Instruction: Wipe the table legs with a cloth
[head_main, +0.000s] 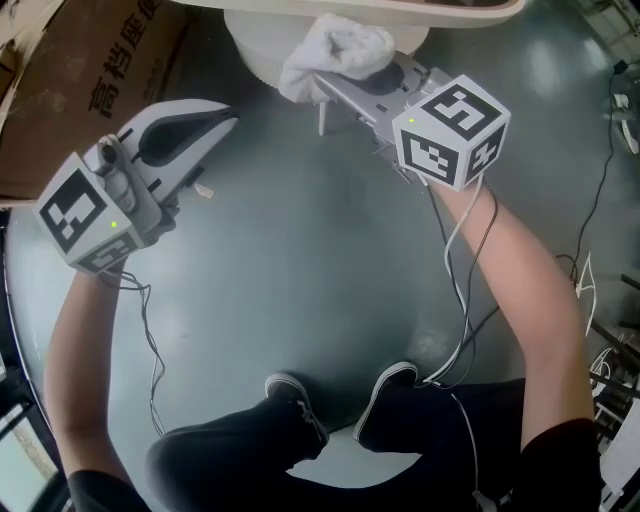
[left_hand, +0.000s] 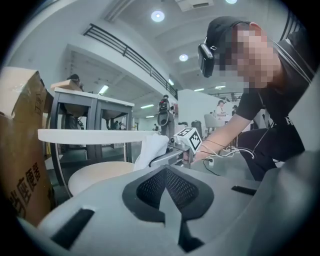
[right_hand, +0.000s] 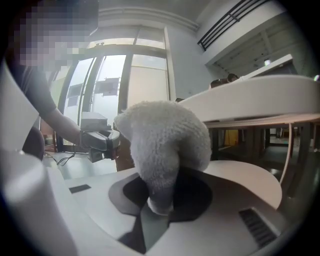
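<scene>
While the white fluffy cloth (head_main: 335, 50) (right_hand: 162, 145) sat bunched at the top centre of the head view, the right gripper (head_main: 322, 82) (right_hand: 157, 202) had its jaws pinched together on the cloth's lower fold, the rest of it puffing up above the jaw tips; the bundle lay just over the round white base (head_main: 255, 45) (right_hand: 250, 180) of the table, under the rim of the white tabletop (head_main: 400, 8) (right_hand: 260, 97); whether the cloth touched the base could not be told.

At the left of the head view the left gripper (head_main: 222, 118) (left_hand: 167, 195) had its jaws closed on each other with nothing between them; it was held well apart from the cloth and pointed toward the base.

Below both grippers the floor (head_main: 300, 270) was a smooth grey-green with a dull sheen; the person's two shoes (head_main: 290, 392) stood at the lower centre of the frame; a brown cardboard box (head_main: 80, 80) (left_hand: 20, 150) filled the upper left corner, close beside the left gripper, and thin cables (head_main: 600, 200) trailed along the right edge.

Between the box and the cables the floor lay open in front of the base; in the left gripper view a large hall showed beyond, with ceiling lights, a railed upper gallery and dark-framed tables (left_hand: 90, 107).
</scene>
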